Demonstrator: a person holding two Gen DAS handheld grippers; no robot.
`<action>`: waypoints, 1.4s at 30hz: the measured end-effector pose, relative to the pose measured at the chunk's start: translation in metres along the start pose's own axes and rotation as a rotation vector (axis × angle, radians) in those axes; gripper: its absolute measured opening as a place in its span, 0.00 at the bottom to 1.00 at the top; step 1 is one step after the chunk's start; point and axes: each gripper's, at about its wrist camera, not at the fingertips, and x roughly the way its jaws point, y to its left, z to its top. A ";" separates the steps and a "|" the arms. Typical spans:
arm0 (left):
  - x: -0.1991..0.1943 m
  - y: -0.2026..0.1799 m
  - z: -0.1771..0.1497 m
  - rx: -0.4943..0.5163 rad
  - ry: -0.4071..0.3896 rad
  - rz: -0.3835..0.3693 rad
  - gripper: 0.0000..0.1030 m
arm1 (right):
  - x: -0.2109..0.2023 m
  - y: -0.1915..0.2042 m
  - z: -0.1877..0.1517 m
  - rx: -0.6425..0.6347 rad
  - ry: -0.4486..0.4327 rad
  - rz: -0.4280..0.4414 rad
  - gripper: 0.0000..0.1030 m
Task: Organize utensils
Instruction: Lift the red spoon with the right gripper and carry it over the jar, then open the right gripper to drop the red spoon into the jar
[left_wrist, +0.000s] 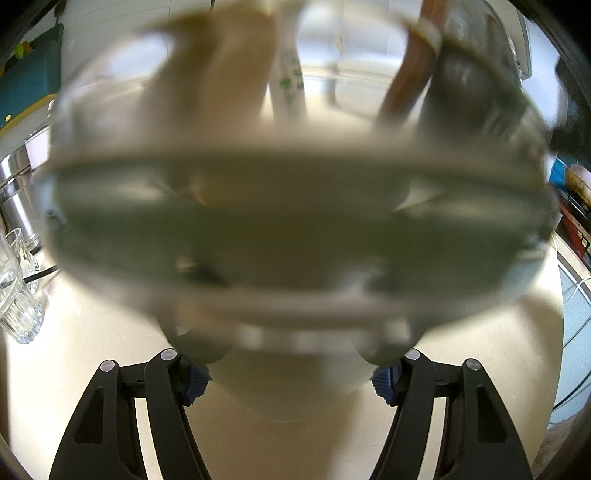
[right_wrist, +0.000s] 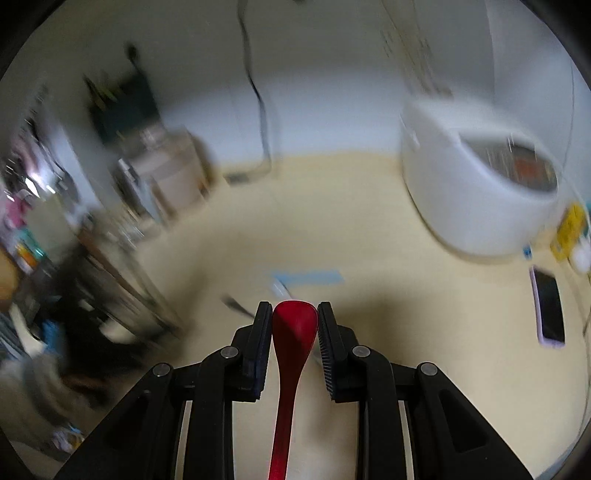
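Note:
My left gripper (left_wrist: 291, 376) is shut on a clear glass jar (left_wrist: 295, 229), which fills the left wrist view, blurred. Inside the jar stand several utensils: a pale wooden one (left_wrist: 218, 85), a white one with green marks (left_wrist: 290, 81), a brown handle (left_wrist: 410, 74) and a dark grey one (left_wrist: 476, 81). My right gripper (right_wrist: 295, 314) is shut on a red spoon (right_wrist: 293, 332); the bowl sits between the fingertips and the handle runs back toward the camera. It is held above a beige counter (right_wrist: 406, 314).
A ribbed drinking glass (left_wrist: 14, 291) and a steel pot (left_wrist: 16, 192) stand at the left. A white rice cooker (right_wrist: 476, 188), a phone (right_wrist: 549, 306), blue tape (right_wrist: 306, 277) and a blurred metal rack (right_wrist: 110, 280) surround the counter.

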 end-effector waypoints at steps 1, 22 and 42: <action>0.000 0.000 0.000 0.000 0.000 0.000 0.70 | -0.008 0.010 0.010 -0.002 -0.035 0.043 0.24; 0.001 -0.002 0.000 -0.001 0.001 -0.002 0.70 | 0.079 0.167 0.073 -0.216 -0.261 0.340 0.24; 0.003 0.003 -0.004 -0.019 -0.007 -0.019 0.70 | 0.052 0.151 0.024 -0.341 -0.201 0.230 0.32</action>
